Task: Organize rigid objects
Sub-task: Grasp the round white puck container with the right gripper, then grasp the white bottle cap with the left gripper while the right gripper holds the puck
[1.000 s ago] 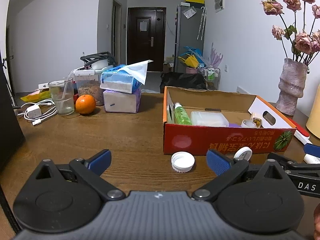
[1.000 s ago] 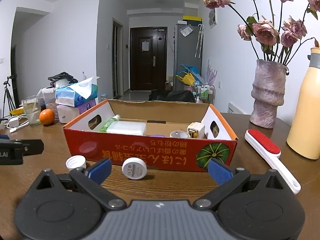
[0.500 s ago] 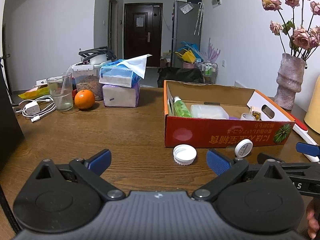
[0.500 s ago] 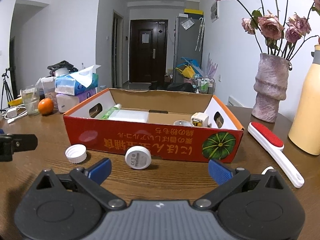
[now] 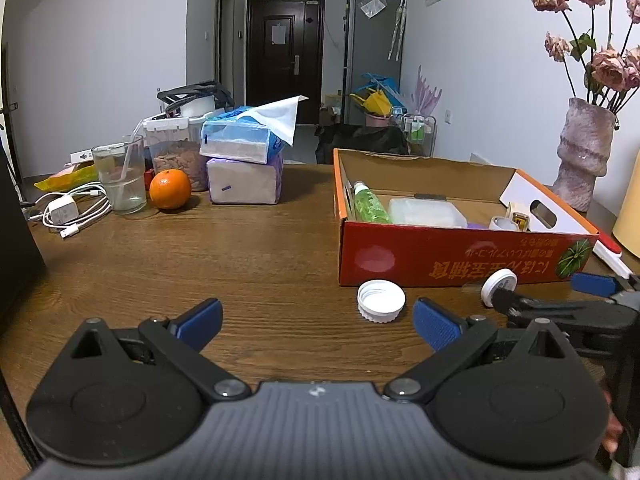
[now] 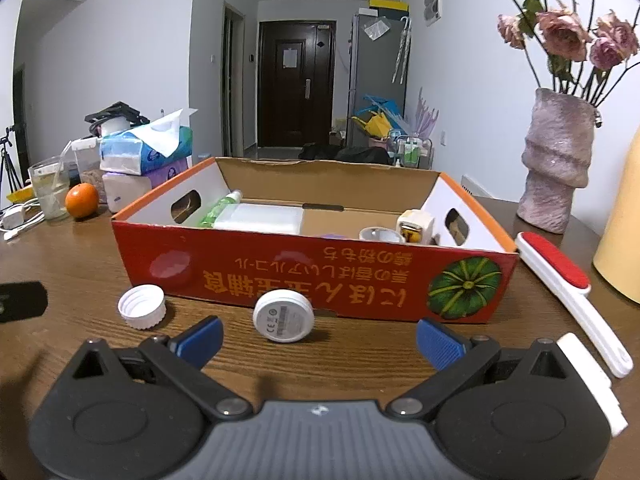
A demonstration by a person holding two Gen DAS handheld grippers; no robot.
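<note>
**White lids wait outside the box**

White bottle cap lies open side up on the tabletop, likely next for the left gripper, whose fingers are spread wide and empty. Just right of it, a round white disc leans on edge against the red box, label facing the right gripper, also wide and empty. Farther right, a lint brush lies flat, handle pointing towards the camera.

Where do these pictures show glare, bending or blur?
Left wrist view: two pale glare patches on the red box front; dark rounded corners and curved walls from the fisheye lens. Right wrist view: the same glare on the box; the white disc stays sharp, its label too small to read.
</note>
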